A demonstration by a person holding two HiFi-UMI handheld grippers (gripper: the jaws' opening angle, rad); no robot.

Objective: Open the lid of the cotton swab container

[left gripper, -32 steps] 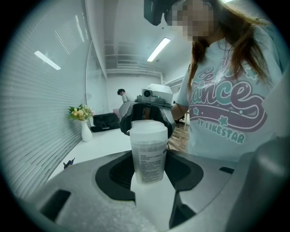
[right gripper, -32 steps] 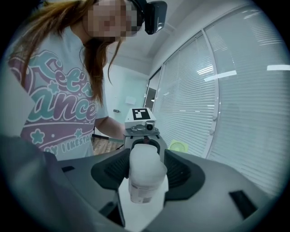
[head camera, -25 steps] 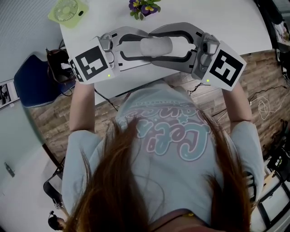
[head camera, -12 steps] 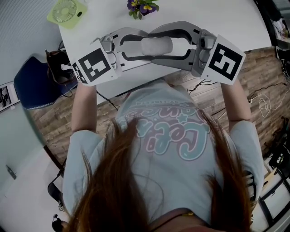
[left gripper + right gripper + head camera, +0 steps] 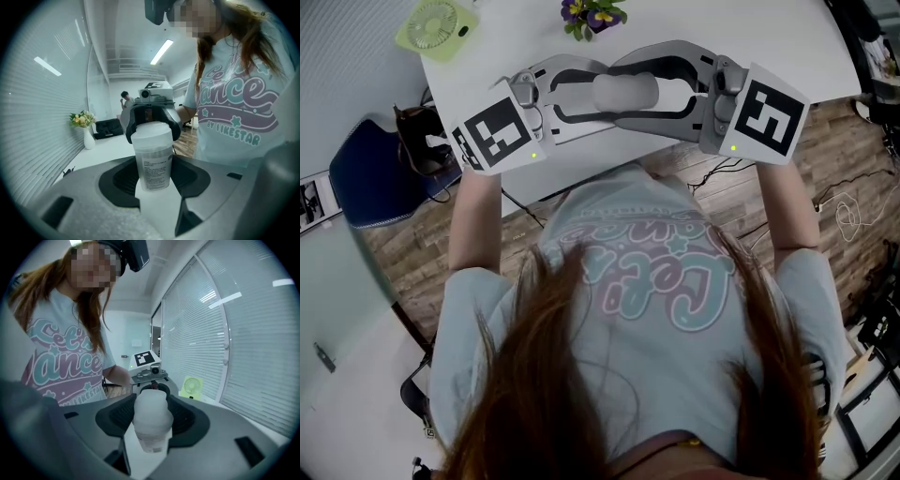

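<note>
Cotton swab container (image 5: pixel 623 94): we hold it over the worktop, lying crosswise between our two grippers, which face each other from either end.
Lid (image 5: pixel 151 136): frosted, seated on the container; it is on the end turned toward our right gripper.
Left gripper (image 5: pixel 153 180): clenched on the container's labelled body, with a dark pad pressed to each side.
Right gripper (image 5: pixel 151 418): grasping the lid end, its pads closed against the rounded cap.
Worktop (image 5: pixel 750 37): white, and it runs under both grippers.
Flowers (image 5: pixel 595 17): a small bunch in a white vase stands at the worktop's far edge, well apart from the container.
Fan (image 5: pixel 439 23): small and green, it sits at the worktop's far left corner.
Chair (image 5: pixel 370 169): blue, beside the worktop on our left.
Floor (image 5: pixel 853 159): wood-patterned, showing on both sides of us.
</note>
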